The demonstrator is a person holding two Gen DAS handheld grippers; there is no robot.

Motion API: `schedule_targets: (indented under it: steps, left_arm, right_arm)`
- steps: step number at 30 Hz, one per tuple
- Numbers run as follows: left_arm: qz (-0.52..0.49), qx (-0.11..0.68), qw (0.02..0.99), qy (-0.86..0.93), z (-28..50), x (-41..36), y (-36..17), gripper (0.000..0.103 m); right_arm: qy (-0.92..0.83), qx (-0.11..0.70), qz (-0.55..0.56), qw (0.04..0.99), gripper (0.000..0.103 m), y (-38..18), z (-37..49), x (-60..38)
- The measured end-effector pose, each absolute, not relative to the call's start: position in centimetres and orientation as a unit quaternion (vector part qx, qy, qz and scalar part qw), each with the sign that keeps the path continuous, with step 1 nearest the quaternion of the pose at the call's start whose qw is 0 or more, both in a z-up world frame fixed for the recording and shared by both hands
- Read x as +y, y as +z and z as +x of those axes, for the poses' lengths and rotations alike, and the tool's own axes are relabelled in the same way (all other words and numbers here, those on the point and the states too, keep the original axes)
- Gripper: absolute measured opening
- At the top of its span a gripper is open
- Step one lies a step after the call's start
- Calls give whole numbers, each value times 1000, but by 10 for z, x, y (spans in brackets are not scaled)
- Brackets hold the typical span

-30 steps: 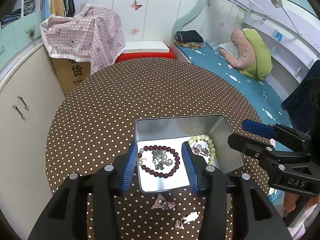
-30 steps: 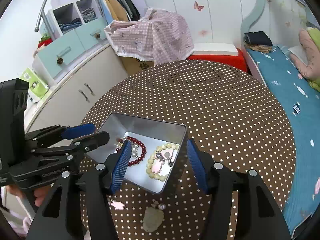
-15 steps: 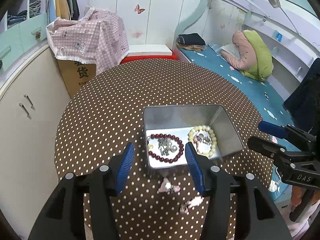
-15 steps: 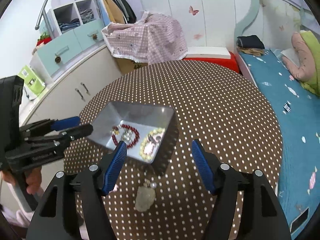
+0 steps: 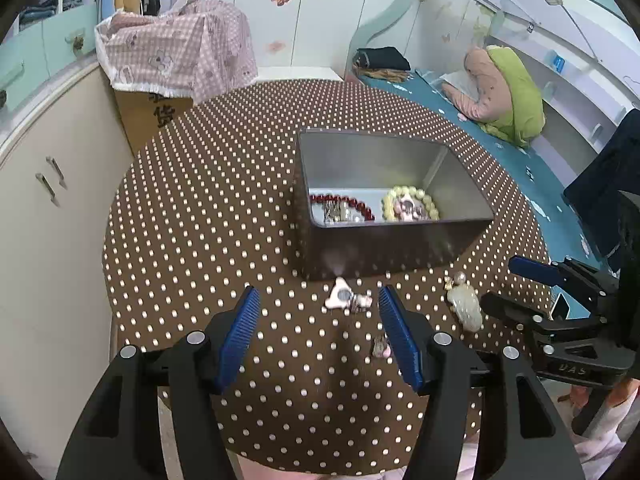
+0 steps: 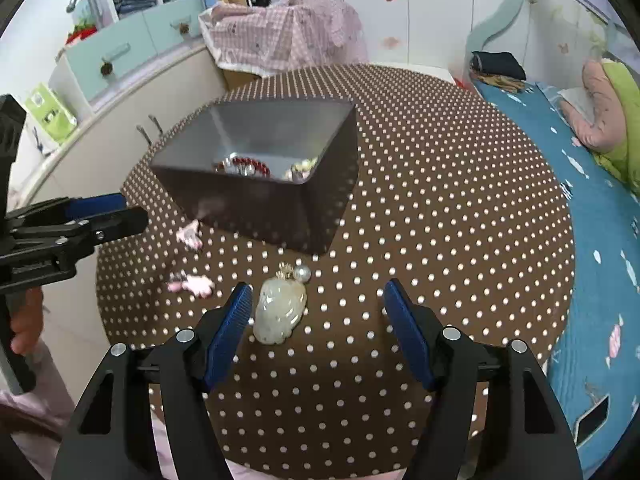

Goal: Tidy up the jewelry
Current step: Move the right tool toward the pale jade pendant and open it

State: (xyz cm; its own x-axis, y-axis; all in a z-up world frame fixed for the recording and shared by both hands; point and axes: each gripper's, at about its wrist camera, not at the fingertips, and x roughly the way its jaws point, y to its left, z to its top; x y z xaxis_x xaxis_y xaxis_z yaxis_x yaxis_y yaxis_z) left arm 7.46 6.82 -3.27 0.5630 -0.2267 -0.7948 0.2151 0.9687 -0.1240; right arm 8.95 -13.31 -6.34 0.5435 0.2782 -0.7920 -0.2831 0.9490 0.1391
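Observation:
A metal tin [image 5: 384,240] [image 6: 256,208] stands on the dotted round table [image 5: 200,220]. Inside lie a dark red bead bracelet [image 5: 356,204] [image 6: 248,165] and a pale yellow bead bracelet [image 5: 410,208]. On the table in front of the tin lie a pink-white hair clip [image 5: 346,298] [image 6: 191,236], a small pink piece [image 5: 380,347] [image 6: 192,283] and a pale jade pendant with a pearl [image 5: 464,304] [image 6: 280,308]. My left gripper [image 5: 318,308] is open, just behind the hair clip. My right gripper [image 6: 318,304] is open; the pendant lies by its left finger.
A cream cabinet [image 5: 48,200] stands left of the table. A bed with a teal sheet [image 6: 600,184] runs along the right. A box under a pink checked cloth [image 5: 176,52] stands behind the table.
Both grippers have pulled back and dropped lower from above the tin to the table's near side. The loose pieces now lie between and in front of the fingers.

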Motion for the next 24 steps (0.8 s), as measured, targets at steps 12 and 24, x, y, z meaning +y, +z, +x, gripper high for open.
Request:
schedule_targets:
  steps: [12,24]
  left_arm:
    - [-27,485,866,-122,65,66,-63,62]
    - [-34,497,857,-131,73,49,-70,63]
  right_arm:
    - [153,459,-30,875,66,-84,83,-118]
    - [162,444,-44,880,29,-85,85,-110]
